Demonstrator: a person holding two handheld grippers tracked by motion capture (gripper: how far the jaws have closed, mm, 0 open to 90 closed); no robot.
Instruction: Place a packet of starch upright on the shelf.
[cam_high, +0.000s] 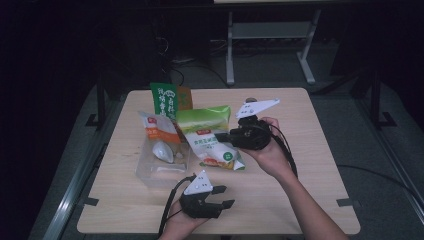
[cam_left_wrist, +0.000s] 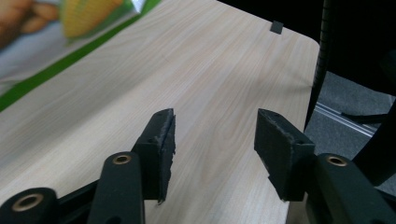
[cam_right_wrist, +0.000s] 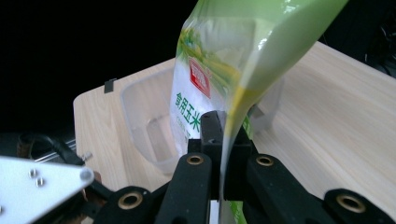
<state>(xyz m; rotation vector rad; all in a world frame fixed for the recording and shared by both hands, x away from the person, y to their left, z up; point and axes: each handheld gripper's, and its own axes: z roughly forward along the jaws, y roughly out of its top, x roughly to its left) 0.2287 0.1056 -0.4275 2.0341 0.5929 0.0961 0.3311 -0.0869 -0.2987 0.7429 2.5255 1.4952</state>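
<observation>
Green-and-white plastic food bag (cam_high: 210, 137), printed with a red logo and corn, is what you are handling: it hangs from the right gripper (cam_high: 223, 137), above the middle of the pale wooden table (cam_high: 300, 165), its lower end resting on the board just beside the clear plastic tub (cam_high: 161, 169). Start from the biggest thing. The table gives you free room to the right and front, so make any swing there, not over the packets at the back. Next the tub: it already holds an orange-and-white packet (cam_high: 157, 131) leaning at its far end, and a tall green packet (cam_high: 165, 100) stands behind. If the bag is meant for the tub, I judge the free space is toward the near end, so lift until the bottom edge clears the rim, then lower it straight down.

Now the bag itself. In the right gripper view its jaws are clamped on a thin sealed edge, and the soft film (cam_right_wrist: 243, 60) bends away above them. That is a slim hold; keep your wrist steady and move slowly so the weight does not peel the edge out.

Smallest last: the left gripper (cam_high: 223, 196), near the front edge, has its jaws apart with nothing between them. Use it to steady the tub wall, or keep it clear of the bag's path.
</observation>
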